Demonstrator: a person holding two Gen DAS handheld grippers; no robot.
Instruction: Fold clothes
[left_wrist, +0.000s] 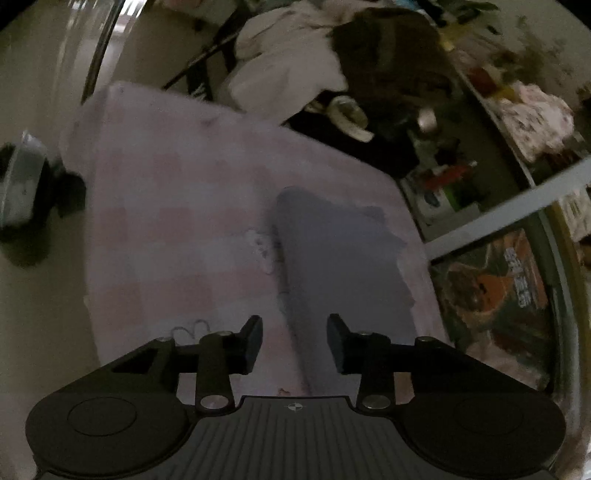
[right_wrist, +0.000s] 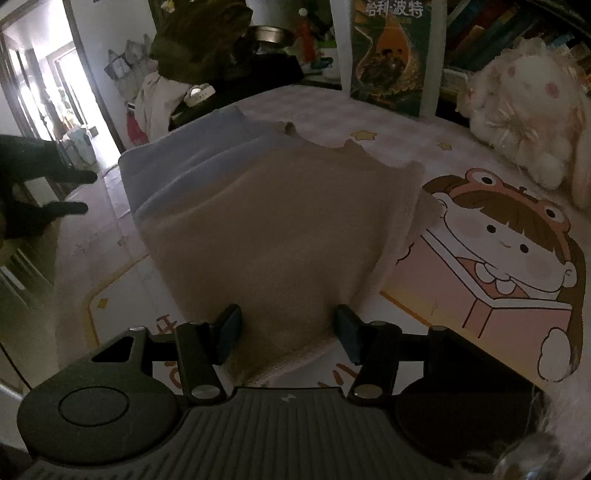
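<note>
Left gripper (left_wrist: 294, 341): released, jaws apart, nothing between pads, hovering above near end of blue-grey cloth (left_wrist: 343, 258). Right gripper (right_wrist: 288, 334): jaws apart, straddling near hem of beige cloth (right_wrist: 273, 236); pads not seen pressing; contact unclear. Beige cloth spread flat on pink cartoon bedsheet (right_wrist: 480, 288), far edge scalloped, right edge doubled. Blue-grey cloth (right_wrist: 192, 155) touching its far left side, partly underneath. Open sheet left of the blue-grey cloth in left wrist view; bed edge close on right. Plush rabbit (right_wrist: 524, 114) at far right, well apart from both cloths. Poster (right_wrist: 391, 55) behind bed: Chinese characters at top, legible as "哈利·波特". Orange characters on sheet near right gripper, partly hidden, unread.
</note>
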